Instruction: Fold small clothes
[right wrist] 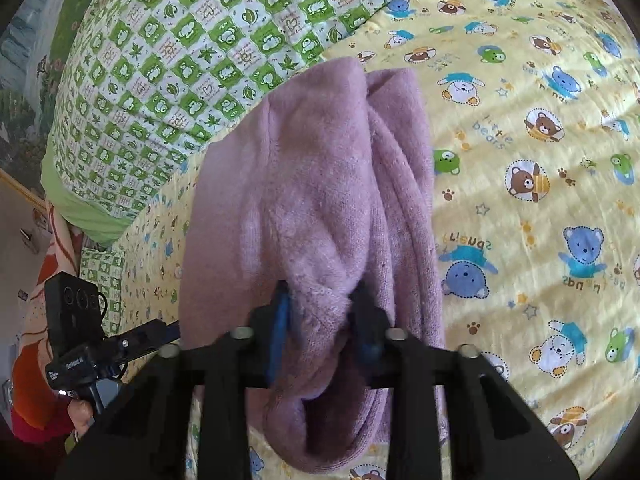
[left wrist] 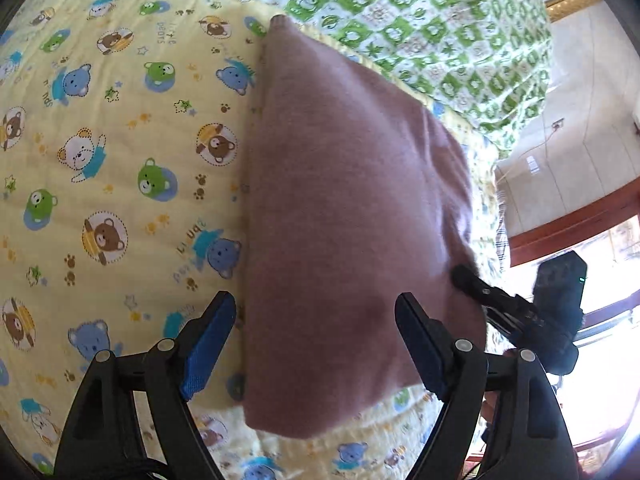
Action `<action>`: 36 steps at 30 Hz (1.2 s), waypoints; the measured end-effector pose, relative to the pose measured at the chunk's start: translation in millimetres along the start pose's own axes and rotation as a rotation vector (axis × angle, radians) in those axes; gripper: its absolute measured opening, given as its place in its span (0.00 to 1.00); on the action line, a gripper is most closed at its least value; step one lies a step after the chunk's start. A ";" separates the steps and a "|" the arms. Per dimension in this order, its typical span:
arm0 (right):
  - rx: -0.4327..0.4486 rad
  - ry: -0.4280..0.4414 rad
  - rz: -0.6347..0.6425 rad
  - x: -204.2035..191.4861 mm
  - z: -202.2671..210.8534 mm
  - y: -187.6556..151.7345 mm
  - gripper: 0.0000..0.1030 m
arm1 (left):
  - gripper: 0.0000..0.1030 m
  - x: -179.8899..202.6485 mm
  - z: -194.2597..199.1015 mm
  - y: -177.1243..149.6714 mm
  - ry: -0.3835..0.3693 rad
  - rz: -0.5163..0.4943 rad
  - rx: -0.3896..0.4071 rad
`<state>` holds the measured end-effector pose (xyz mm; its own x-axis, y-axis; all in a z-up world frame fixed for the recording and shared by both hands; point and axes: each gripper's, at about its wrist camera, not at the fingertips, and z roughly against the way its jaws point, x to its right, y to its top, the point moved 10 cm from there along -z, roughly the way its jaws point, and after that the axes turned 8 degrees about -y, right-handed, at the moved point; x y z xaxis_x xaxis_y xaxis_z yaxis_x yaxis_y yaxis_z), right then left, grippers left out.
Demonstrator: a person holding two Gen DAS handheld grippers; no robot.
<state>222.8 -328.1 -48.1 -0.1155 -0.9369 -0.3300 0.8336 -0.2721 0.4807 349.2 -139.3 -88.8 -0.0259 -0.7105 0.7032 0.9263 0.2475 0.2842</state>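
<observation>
Yellow bear-print sheet (left wrist: pixel 120 152) covers the bed and carries everything else. A green-and-white checked quilt (right wrist: pixel 192 52) lies bunched along the far edge of the sheet, overlapping it.

Mauve fleece garment (left wrist: pixel 352 200) lies on the sheet, its far end reaching the quilt's edge, its near end toward the near edge of the bed. In the left wrist view it reads as one smooth folded panel. In the right wrist view the right-hand side shows several stacked lengthwise folds, and the near end is lifted into a loose roll.

Left gripper (left wrist: pixel 316 340): jaws spread wide, blue pads clear of cloth. One finger stands over bare sheet, the other over the garment's near portion; nothing grasped.

Right gripper (right wrist: pixel 324 320): jaws drawn close together, clenched on a bunched ridge of the garment at its near end; fleece fills the gap between the pads. From the left wrist view its fingertips meet the garment's right edge.

A person's fingers (right wrist: pixel 80 412) show at the lower left, partly hidden.
</observation>
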 end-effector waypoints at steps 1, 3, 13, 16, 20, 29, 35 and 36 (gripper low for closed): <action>0.001 0.002 -0.013 2.0 1.3 2.1 0.16 | 0.80 3.8 -0.1 -2.5 0.001 -0.001 -0.004; 0.032 0.015 -0.030 4.0 13.3 10.1 0.14 | 0.80 14.5 -6.3 5.4 -0.010 -0.011 0.002; 0.048 -0.062 -0.036 37.6 12.7 8.4 0.14 | 0.82 24.0 -54.6 8.4 0.036 -0.038 -0.032; 0.060 -0.054 -0.082 46.1 4.1 5.5 0.21 | 0.83 20.0 -57.9 9.3 0.023 -0.021 -0.042; 0.064 -0.052 -0.094 49.2 5.4 2.7 0.28 | 0.84 18.1 -54.9 7.9 0.021 -0.022 -0.045; 0.099 -0.078 -0.049 40.6 18.5 20.7 0.46 | 0.83 11.2 -34.3 18.6 0.006 -0.002 -0.011; 0.118 -0.101 -0.033 34.8 4.5 54.8 0.49 | 0.83 2.5 -32.6 47.0 0.036 0.005 0.023; 0.122 -0.104 -0.028 33.4 0.9 62.3 0.50 | 0.83 1.9 -34.1 52.4 0.041 0.009 0.029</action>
<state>270.4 -376.6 -28.4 -0.1983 -0.9445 -0.2621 0.7582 -0.3173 0.5696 410.5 -150.1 -94.8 -0.0012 -0.7346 0.6785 0.9150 0.2730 0.2972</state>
